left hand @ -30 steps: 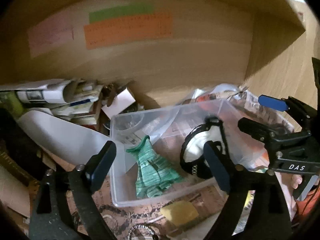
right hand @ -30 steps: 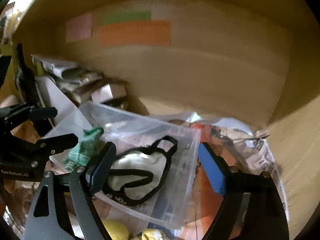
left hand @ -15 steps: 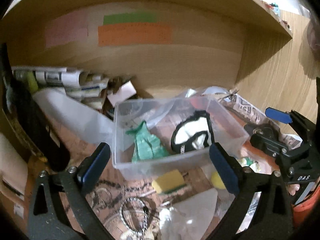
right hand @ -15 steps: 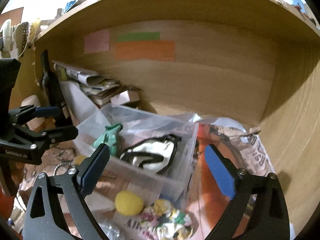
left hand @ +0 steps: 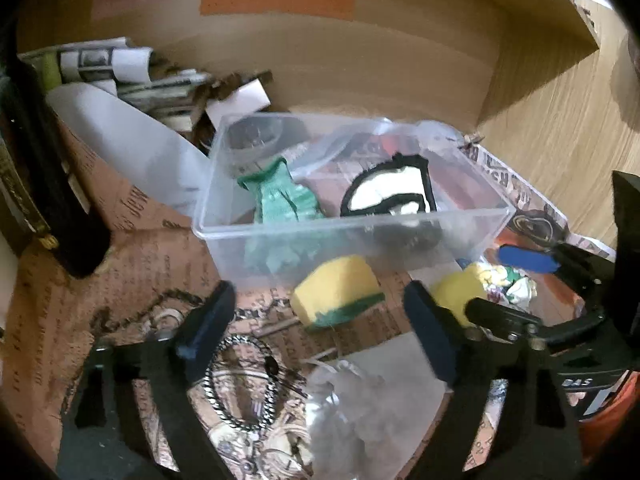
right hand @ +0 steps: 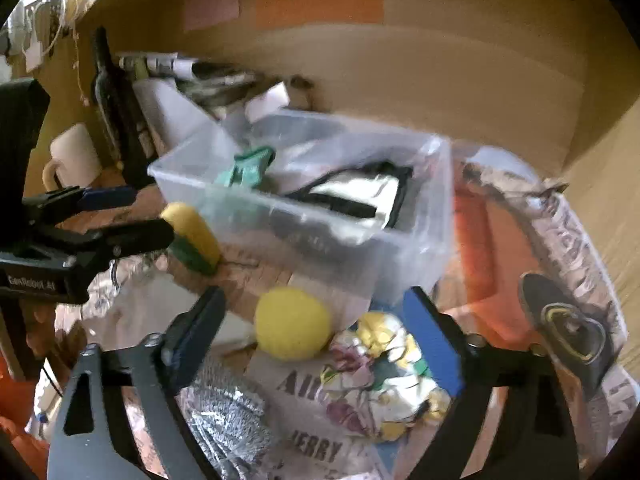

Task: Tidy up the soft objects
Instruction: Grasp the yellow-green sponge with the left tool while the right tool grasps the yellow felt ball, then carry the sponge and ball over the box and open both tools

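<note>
A clear plastic bin [left hand: 352, 236] holds a green cloth [left hand: 280, 196] and a black-edged white mask [left hand: 392, 196]. In front of it lies a yellow sponge with a green underside [left hand: 336, 292], just ahead of my left gripper [left hand: 318, 332]. Its jaws are closing and touch nothing. In the right wrist view a yellow foam ball [right hand: 292, 324] sits between the fingers of my right gripper [right hand: 314, 326]. Those jaws are closing too, with the pads clear of the ball. A crumpled floral cloth [right hand: 380, 376] lies beside the ball. The left gripper [right hand: 132, 216] hovers by the sponge [right hand: 192, 236].
A dark bottle [right hand: 116, 112] and a white mug [right hand: 76, 156] stand at the left. Rolled newspapers [left hand: 120, 68] are stacked behind the bin against the wooden back wall. A metal chain [left hand: 240, 384], crumpled clear plastic [left hand: 340, 400] and a silver scrubber [right hand: 228, 416] lie near the front.
Both grippers have drawn back from over the bin and sunk lower. The sponge, ball and floral cloth in front of the bin have come into view. Both pairs of jaws have narrowed.
</note>
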`<state>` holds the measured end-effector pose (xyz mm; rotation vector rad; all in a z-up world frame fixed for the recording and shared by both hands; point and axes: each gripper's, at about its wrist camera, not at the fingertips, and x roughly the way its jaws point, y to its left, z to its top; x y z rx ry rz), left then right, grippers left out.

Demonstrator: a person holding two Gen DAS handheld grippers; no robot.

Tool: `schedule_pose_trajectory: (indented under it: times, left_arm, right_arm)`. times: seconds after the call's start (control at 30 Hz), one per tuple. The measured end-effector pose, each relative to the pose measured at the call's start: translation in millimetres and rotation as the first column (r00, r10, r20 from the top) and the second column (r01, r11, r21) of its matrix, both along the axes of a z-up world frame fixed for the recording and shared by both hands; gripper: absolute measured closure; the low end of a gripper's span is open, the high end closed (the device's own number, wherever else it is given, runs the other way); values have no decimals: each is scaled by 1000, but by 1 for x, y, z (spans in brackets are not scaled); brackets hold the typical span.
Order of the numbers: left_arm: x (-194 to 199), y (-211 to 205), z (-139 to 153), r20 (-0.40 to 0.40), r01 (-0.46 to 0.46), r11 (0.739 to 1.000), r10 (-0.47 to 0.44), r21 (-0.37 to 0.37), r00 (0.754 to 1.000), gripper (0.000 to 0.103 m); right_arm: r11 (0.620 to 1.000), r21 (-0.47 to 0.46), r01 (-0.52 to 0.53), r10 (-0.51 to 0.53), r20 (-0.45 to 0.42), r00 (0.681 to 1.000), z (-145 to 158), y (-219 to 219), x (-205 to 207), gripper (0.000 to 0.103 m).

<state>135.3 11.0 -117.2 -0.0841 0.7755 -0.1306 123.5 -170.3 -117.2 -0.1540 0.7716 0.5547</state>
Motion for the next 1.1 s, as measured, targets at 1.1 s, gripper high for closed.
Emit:
schedule_pose_trajectory:
  times: [1.1]
  left_arm:
    - [-20, 3, 58, 190, 5, 999, -12, 39, 982, 66]
  right_arm:
    - [993, 114, 30, -41, 96, 995, 45, -19, 5, 62]
